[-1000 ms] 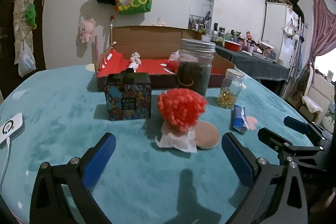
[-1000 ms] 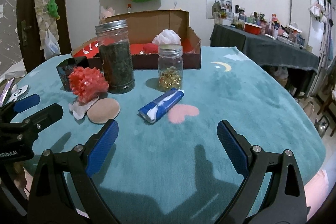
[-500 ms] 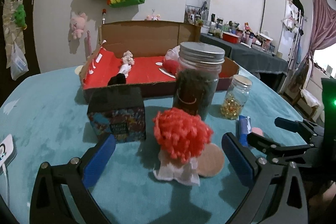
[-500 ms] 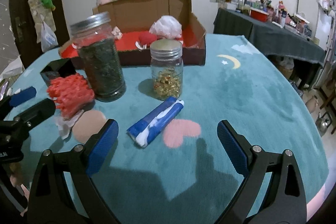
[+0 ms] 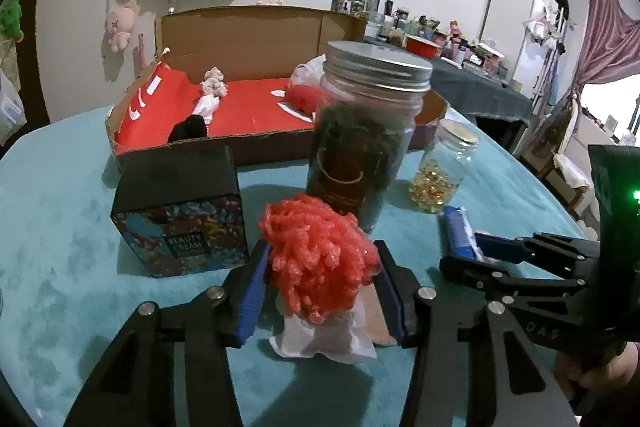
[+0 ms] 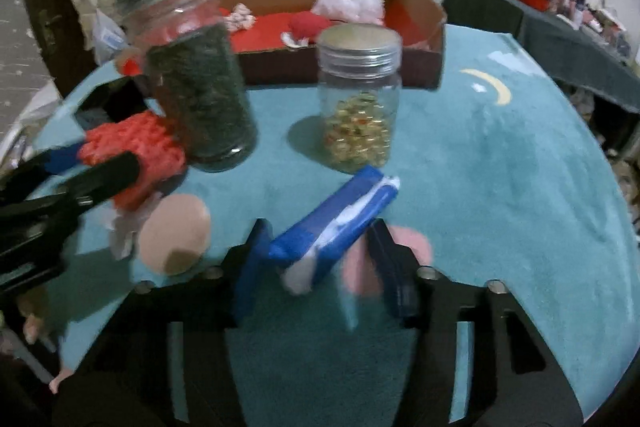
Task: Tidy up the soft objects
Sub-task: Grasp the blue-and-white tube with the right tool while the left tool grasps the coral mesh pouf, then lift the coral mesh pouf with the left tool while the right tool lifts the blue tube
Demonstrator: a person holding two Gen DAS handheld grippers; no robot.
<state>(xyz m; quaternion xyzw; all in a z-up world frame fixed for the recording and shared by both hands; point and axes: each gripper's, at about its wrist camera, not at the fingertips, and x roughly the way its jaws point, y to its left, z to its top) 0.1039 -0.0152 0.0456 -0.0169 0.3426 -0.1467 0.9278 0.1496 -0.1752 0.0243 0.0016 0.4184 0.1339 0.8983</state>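
1. A boxy carton [image 5: 180,223] with a matte black top and a busy floral printed front stands just left of the left gripper [image 5: 320,287], on the plush teal table cover [image 5: 60,227].
2. The left gripper's jaws are closing, half-narrowed; its blue pads flank a coral-red, nubbly, ruffled puff [image 5: 316,255] and appear to touch its sides. The puff sits on crinkled white tissue [image 5: 320,339] beside a flat tan disc [image 6: 174,233].
3. Beyond the jaws rises a cylindrical clear jar [image 5: 364,143] with a ribbed metal lid, packed with dark leaves.
4. A smaller jar [image 6: 358,99] holds glossy golden beads.
5. The right gripper [image 6: 316,267] is closing too; a soft blue-and-white roll [image 6: 336,223] lies slantwise between its pads, contact blurred.
6. Behind stands an open cardboard box [image 5: 256,35] with a red floor.
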